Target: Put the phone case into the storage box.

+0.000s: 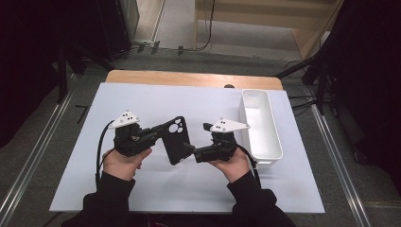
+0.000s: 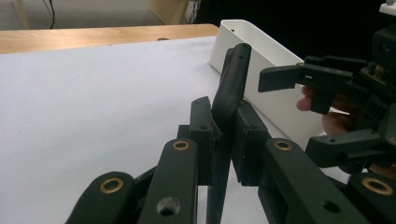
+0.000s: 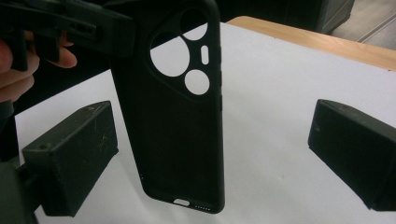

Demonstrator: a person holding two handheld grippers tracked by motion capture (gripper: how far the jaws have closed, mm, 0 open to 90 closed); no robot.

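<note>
A black phone case (image 1: 177,140) is held clamped edgewise in the left gripper (image 2: 222,135), clear above the white table (image 1: 156,101). The right gripper (image 3: 212,154) is presented with jaws wide apart astride the case. If these are closed off-centre, the flexible case may be twisted and pulled from the thin-edge hold.

Lab/recording rig: white-covered table (image 1: 142,99), floor cables (image 1: 189,47), dark curtains (image 1: 28,56), metal rails (image 1: 335,156).

A long, narrow white plastic bin (image 1: 261,127) lies lengthwise at the right of a large white sheet (image 1: 156,101) that covers most of a light wooden tabletop (image 1: 189,78), whose bare far edge shows beyond the sheet. On the grey floor (image 1: 179,52) at the far side, thin black cables (image 1: 189,47) run across it.
</note>
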